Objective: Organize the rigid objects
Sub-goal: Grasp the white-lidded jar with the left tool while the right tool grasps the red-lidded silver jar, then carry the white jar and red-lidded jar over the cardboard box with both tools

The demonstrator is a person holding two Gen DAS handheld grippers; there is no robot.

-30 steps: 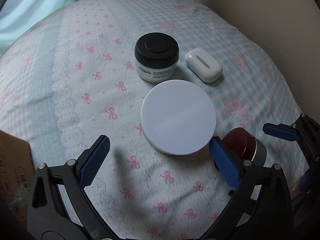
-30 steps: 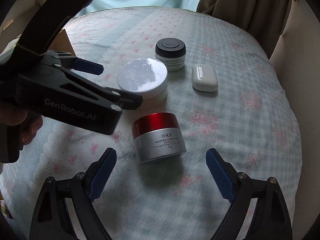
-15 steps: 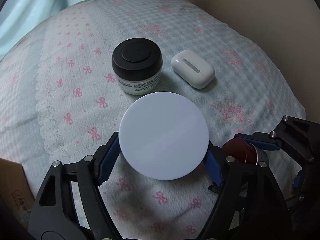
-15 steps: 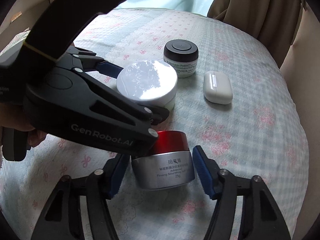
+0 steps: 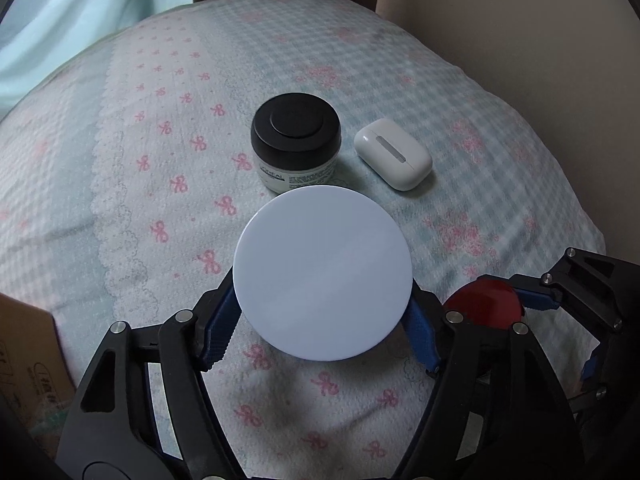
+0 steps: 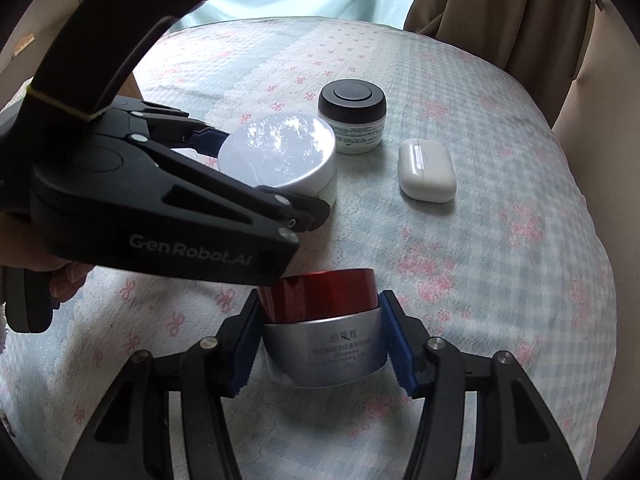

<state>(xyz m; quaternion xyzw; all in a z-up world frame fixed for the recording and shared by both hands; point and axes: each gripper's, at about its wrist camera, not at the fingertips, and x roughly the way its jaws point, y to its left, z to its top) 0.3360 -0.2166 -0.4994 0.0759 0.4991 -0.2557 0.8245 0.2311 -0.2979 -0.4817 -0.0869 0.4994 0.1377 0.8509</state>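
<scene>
My left gripper [image 5: 320, 328] is shut on a round white jar [image 5: 322, 272], its blue pads against both sides; the jar also shows in the right wrist view [image 6: 280, 158]. My right gripper [image 6: 322, 344] is shut on a silver jar with a red lid [image 6: 324, 328], seen at the right in the left wrist view [image 5: 482, 306]. A black-lidded white jar [image 5: 296, 140] and a white earbud case [image 5: 394, 155] lie beyond, side by side on the cloth.
The things rest on a rounded surface under a pale blue cloth with pink bows [image 5: 160, 168]. A cardboard box [image 5: 24, 352] is at the left edge. A beige wall [image 5: 520, 40] and curtains [image 6: 500, 8] stand behind.
Both grippers moved forward and closed: the left onto the white jar, the right onto the red-lidded jar. A second ago both were open and short of the jars.
</scene>
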